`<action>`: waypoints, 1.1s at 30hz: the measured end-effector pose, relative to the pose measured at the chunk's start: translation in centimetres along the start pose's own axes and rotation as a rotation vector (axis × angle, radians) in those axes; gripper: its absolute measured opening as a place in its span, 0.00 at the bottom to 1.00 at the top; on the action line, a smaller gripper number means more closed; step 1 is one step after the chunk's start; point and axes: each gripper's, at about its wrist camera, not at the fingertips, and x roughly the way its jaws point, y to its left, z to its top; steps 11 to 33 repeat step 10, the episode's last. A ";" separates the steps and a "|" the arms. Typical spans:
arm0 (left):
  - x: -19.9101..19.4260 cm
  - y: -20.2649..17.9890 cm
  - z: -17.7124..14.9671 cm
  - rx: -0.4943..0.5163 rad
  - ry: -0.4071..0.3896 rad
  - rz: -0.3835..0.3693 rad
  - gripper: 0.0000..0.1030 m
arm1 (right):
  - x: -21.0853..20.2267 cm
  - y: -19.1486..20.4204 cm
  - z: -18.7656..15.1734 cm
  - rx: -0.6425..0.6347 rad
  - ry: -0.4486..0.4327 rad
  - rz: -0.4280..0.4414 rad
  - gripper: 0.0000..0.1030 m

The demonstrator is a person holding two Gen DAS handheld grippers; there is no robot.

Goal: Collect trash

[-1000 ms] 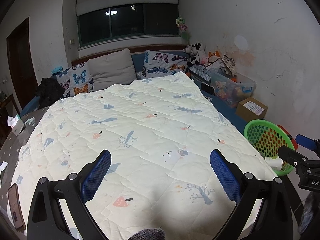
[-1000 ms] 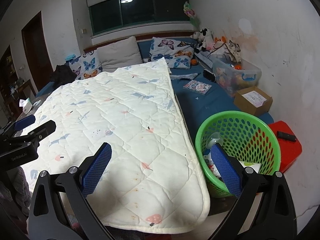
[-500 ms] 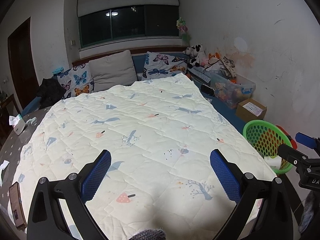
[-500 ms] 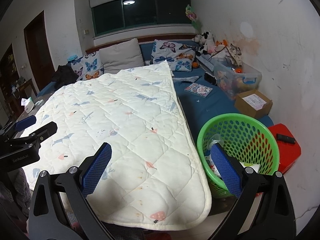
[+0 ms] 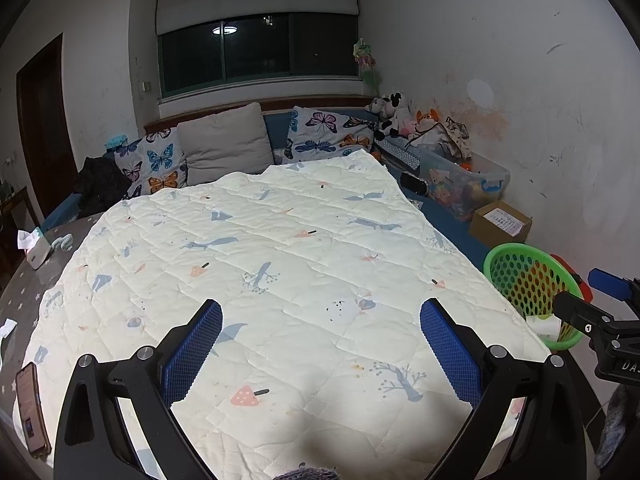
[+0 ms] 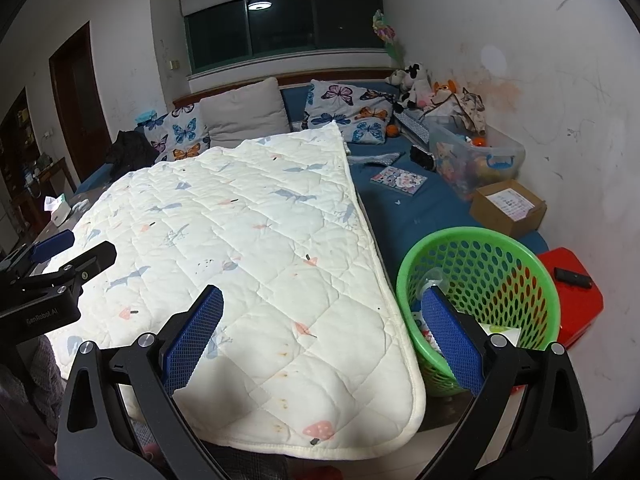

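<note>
Both my grippers hang released and empty over the near end of the bed: left gripper [image 5: 320,354] above the quilt [image 5: 280,264], right gripper [image 6: 322,338] over its right edge. The green basket [image 6: 532,264] sits just right of that edge, nearer my right hand, already holding wrappers and paper. Trash left, I judge: white scraps [image 5: 8,326] far off to my left, beside a phone [image 5: 30,412]. Beyond, pillows [image 5: 224,142] and a toy bin [image 6: 476,152].

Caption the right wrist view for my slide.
Open right gripper above a quilt, beside a green basket holding trash.
</note>
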 end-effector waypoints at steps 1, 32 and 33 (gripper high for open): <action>0.0 0.0 0.0 -0.001 0.002 0.000 0.93 | 0.0 0.0 0.0 -0.001 0.000 0.001 0.96; 0.7 0.4 -0.2 -0.006 0.020 -0.003 0.93 | 0.5 0.5 -0.1 -0.001 0.011 0.007 0.96; 0.7 0.4 -0.2 -0.006 0.020 -0.003 0.93 | 0.5 0.5 -0.1 -0.001 0.011 0.007 0.96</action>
